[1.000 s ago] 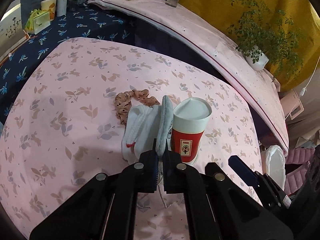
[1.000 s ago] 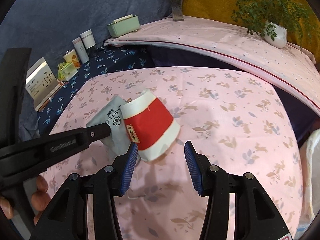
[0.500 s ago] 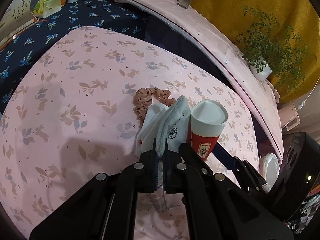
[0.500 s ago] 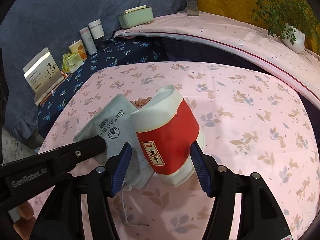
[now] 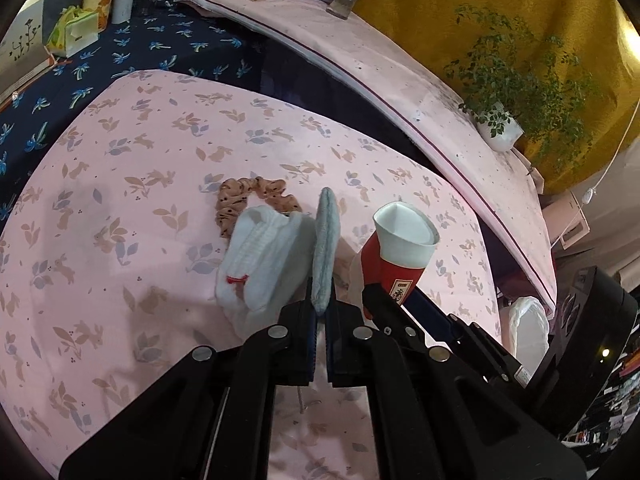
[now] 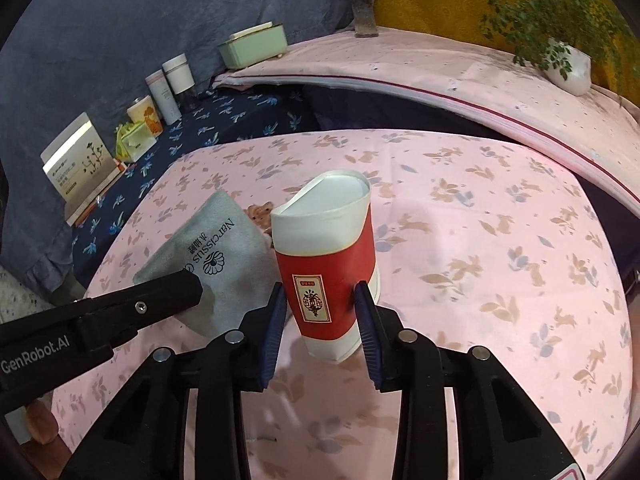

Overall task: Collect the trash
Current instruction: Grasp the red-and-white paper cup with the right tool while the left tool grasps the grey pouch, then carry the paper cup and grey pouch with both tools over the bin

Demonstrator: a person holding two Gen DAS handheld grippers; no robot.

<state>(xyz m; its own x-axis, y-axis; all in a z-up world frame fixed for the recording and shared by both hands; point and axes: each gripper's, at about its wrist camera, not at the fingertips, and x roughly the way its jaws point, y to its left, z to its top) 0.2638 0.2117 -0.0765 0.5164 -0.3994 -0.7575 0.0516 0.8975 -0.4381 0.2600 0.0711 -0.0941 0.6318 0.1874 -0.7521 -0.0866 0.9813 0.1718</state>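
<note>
A red-and-white paper cup point(image 6: 328, 264) stands on the pink rabbit-print cloth point(image 6: 480, 240), its rim squashed out of round. My right gripper point(image 6: 320, 300) is closing on it, and both blue pads press its red sides. The left wrist view shows the same cup point(image 5: 404, 240) with the right gripper point(image 5: 394, 300) at its base. My left gripper point(image 5: 320, 308) is shut on a flat grey pouch point(image 5: 326, 240), held edge-up. In the right wrist view the pouch point(image 6: 216, 256) bears black lettering, and a left finger point(image 6: 168, 292) clamps it.
White socks point(image 5: 260, 256) and a tan scrunchie point(image 5: 248, 196) lie left of the pouch. A white bag point(image 5: 528, 328) sits off the cloth's right edge. Bottles point(image 6: 172, 84), a green box point(image 6: 254, 46), a vase point(image 6: 364, 12) and a potted plant point(image 6: 568, 68) line the back.
The right jaws have come in onto the cup and dented its rim. The cup went from tilted to upright. The left gripper still holds the pouch.
</note>
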